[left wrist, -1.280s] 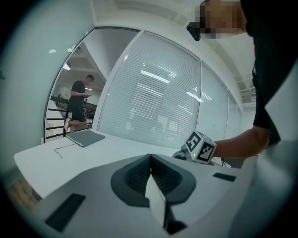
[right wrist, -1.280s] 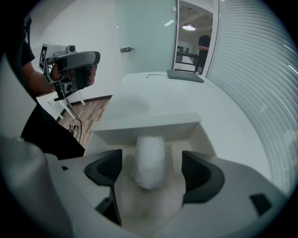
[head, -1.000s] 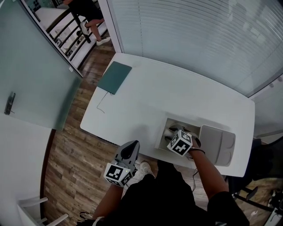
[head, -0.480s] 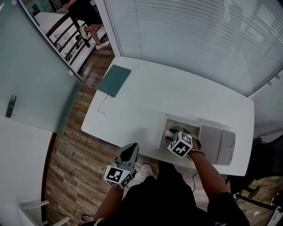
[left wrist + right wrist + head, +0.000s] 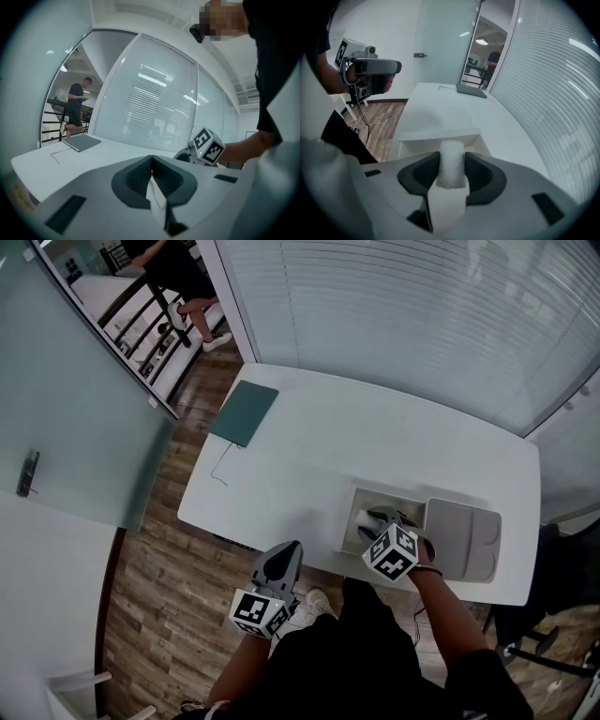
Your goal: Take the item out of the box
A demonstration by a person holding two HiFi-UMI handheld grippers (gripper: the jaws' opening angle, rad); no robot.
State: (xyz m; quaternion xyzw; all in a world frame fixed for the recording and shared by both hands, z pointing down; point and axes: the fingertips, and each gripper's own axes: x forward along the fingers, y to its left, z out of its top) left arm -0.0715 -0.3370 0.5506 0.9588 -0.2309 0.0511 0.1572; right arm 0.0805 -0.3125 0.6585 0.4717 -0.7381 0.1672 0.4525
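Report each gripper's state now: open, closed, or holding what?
Left gripper: closed, empty.
Right gripper: closed on the white roll.

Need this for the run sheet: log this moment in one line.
right gripper: shut on white item at box | left gripper: shut, empty, off the table

The left gripper hangs low at the person's left side, its jaws pressed together with nothing between them. The right gripper reaches forward on a bare, bent forearm and tips downward, its jaws clamped on a white roll.
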